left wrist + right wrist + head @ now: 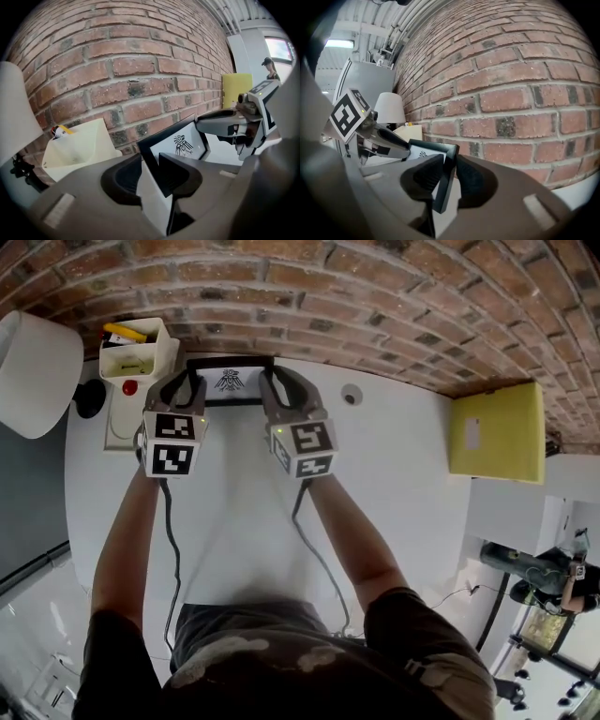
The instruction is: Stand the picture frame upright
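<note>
- Up against the wall [375,296], head view: the frame [230,382] lies crosswise between my claws, its long axis along the bricks. My left claw [194,382] holds its left end and my right claw [270,382] its right. Both arms reach straight forward over the table [394,484], neither nearer.
- Left gripper view: my left claw [154,176] is clamped on the frame's [176,143] side edge. The print faces me and leans back; I cannot tell whether the bottom edge touches down.
- Right gripper view: my right claw [445,176] pinches the black edge, and the frame [424,152] runs off toward the other claw. I judge both ends must lower together.
</note>
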`<action>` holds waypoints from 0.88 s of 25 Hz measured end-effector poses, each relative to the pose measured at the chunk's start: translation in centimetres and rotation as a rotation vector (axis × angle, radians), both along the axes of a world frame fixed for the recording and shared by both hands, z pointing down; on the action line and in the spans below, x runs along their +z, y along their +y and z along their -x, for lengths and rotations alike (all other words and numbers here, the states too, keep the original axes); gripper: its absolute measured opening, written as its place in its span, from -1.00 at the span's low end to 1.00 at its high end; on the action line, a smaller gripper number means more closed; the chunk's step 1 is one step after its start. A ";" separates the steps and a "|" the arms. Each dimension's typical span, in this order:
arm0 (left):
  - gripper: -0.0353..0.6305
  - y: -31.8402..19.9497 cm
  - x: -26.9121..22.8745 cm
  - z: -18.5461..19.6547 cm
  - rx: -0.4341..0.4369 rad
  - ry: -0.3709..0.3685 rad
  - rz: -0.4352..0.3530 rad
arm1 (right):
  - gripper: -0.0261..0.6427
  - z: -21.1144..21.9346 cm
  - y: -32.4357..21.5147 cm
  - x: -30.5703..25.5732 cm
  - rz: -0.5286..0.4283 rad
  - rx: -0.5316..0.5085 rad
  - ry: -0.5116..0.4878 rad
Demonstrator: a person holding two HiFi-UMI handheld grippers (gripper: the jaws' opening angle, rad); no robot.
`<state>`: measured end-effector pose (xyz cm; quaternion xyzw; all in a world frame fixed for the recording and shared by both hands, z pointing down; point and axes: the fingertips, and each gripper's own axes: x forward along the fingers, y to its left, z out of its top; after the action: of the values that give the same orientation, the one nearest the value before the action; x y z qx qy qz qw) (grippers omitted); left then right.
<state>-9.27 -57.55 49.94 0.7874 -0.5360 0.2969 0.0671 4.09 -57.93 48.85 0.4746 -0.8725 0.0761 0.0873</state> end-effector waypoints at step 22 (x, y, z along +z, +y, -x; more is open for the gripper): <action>-0.53 -1.7 2.3 0.6 -0.140 -0.016 0.032 | -0.71 0.4 -0.7 3.3 0.000 -0.040 0.003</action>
<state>-9.89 -59.27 52.25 0.7444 -0.5855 0.3061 0.0960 3.74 -58.67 52.11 0.4570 -0.8818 0.0738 0.0903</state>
